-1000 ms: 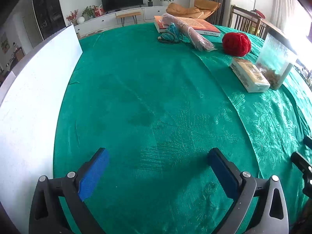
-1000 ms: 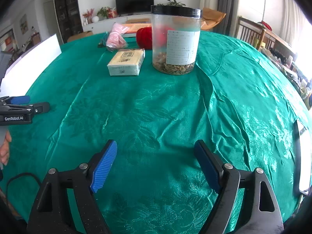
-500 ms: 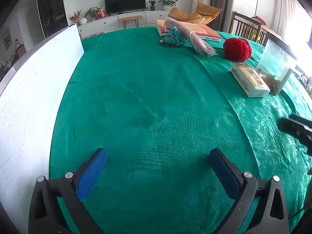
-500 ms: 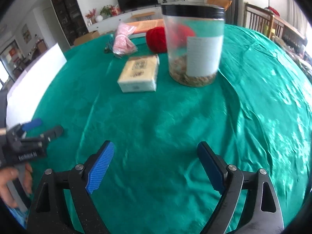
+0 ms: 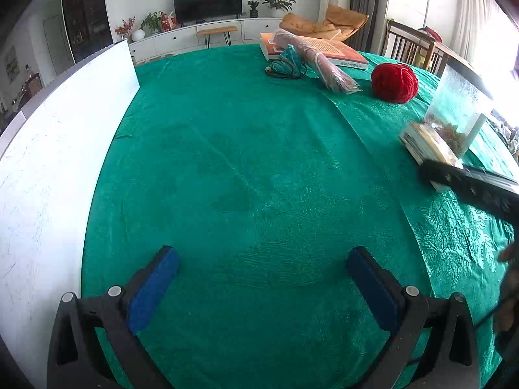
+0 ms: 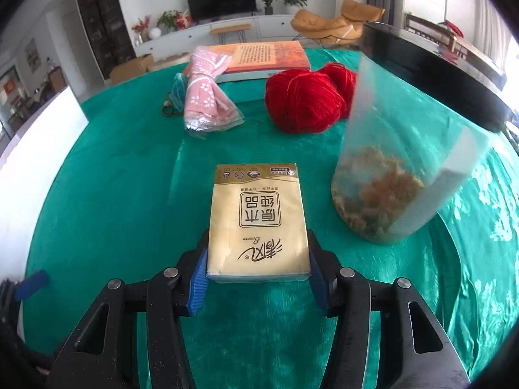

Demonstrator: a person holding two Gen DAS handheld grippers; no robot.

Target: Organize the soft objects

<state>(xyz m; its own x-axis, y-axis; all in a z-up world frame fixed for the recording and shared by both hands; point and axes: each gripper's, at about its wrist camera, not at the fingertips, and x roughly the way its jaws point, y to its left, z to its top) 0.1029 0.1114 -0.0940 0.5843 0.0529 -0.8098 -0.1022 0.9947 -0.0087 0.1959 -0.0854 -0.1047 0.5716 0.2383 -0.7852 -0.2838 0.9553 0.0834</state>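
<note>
A beige tissue pack (image 6: 258, 223) lies on the green tablecloth (image 6: 113, 178). My right gripper (image 6: 258, 272) has its blue pads against both sides of the pack's near end. Behind it lie a red yarn ball (image 6: 303, 99), a pink cloth in a clear bag (image 6: 206, 100) and a teal yarn bundle (image 6: 177, 92). My left gripper (image 5: 262, 278) is open and empty over bare cloth. In the left wrist view the red yarn (image 5: 394, 82), bagged cloth (image 5: 319, 61), teal bundle (image 5: 288, 63) and tissue pack (image 5: 428, 146) lie at the far right.
A clear jar with a black lid (image 6: 402, 162) stands right beside the tissue pack. An orange book (image 6: 266, 56) lies at the table's far edge. A white board (image 5: 48, 168) runs along the table's left side. The right gripper's arm (image 5: 470, 184) crosses the left wrist view.
My right gripper moved forward to the tissue pack and closed from wide open onto its sides. My left gripper stayed open and drifted slightly.
</note>
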